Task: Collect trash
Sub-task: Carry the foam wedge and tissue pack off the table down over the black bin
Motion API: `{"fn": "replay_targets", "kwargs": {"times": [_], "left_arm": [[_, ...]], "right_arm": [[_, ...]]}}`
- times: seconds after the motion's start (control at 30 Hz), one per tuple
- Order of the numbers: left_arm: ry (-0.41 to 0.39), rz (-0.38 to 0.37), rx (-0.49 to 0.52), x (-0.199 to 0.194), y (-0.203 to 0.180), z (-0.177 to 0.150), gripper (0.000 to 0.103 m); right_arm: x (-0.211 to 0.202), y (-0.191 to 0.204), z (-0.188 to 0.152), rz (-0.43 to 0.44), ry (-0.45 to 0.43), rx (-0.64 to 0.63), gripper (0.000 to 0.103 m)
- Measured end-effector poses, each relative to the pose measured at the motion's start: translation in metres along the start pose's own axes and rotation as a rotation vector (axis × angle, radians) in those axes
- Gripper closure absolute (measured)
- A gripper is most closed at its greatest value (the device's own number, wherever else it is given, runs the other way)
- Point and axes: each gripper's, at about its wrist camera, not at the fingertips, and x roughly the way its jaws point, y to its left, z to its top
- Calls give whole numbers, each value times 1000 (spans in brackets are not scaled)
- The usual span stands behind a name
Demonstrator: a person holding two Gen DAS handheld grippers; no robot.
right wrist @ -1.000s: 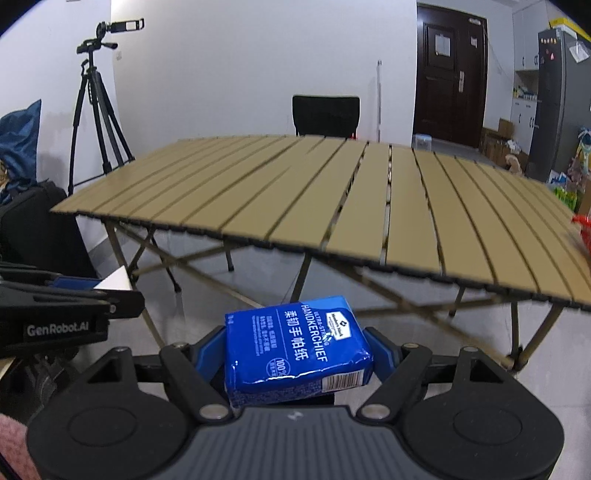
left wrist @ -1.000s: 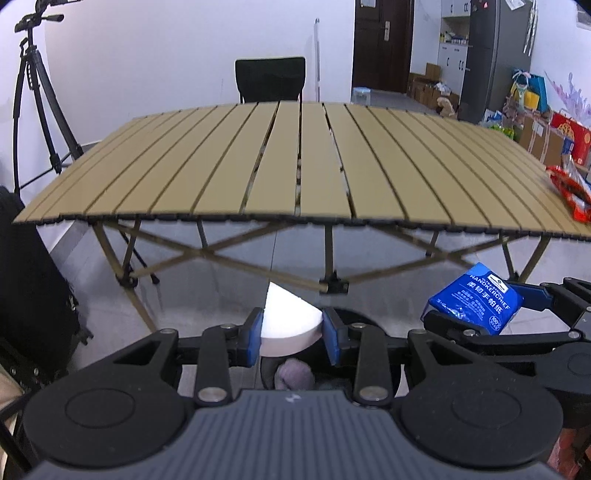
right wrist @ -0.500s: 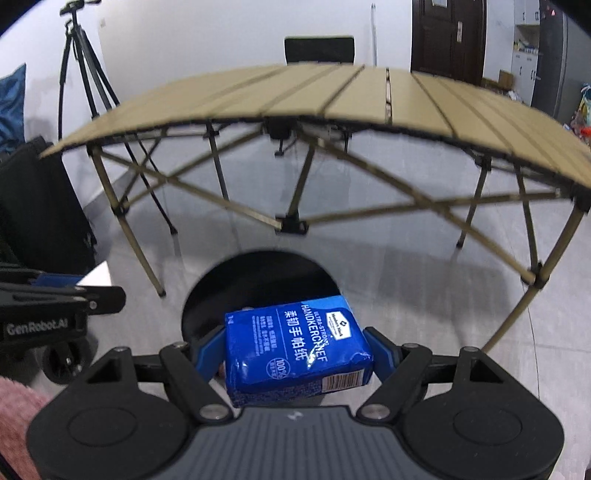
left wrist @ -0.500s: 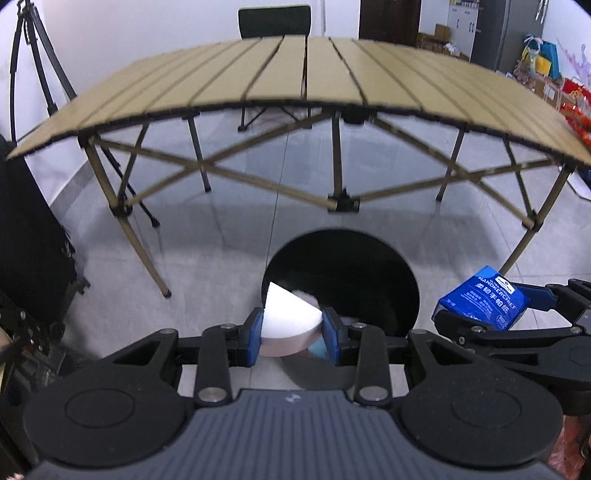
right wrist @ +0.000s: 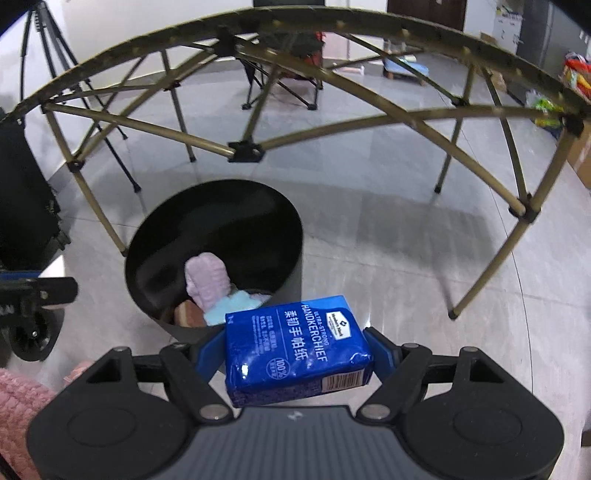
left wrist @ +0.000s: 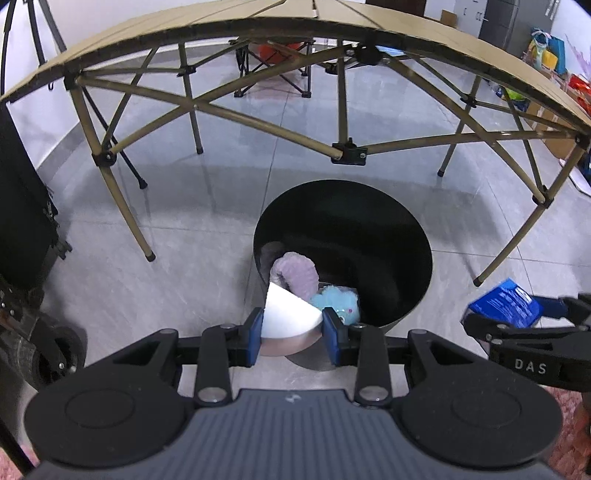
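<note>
At six o'clock of the black trash bin (right wrist: 214,254), the right gripper (right wrist: 295,354) clamps a blue "ULTRA-STRONG HANDKERCHIEF" tissue pack (right wrist: 295,347), while the left gripper (left wrist: 291,326) pinches a white wedge (left wrist: 286,314).

both grippers lowered | table top out of view | bin (left wrist: 406,221) nearer

Lived-in home room, grey tiled floor (left wrist: 207,206), folding camp table (left wrist: 295,22), fridge (left wrist: 506,18), camera tripod (right wrist: 44,48), cartons
</note>
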Motion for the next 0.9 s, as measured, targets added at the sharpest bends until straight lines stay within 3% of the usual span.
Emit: {"fn": "replay_targets", "kwargs": {"times": [0.27, 0.9], "left_arm": [[48, 18, -2, 15, -1, 4, 69], [116, 36, -7, 42, -28, 38, 69]], "right_arm": [[10, -13, 1, -19, 29, 59, 26], [12, -49, 13, -80, -2, 181, 26]]}}
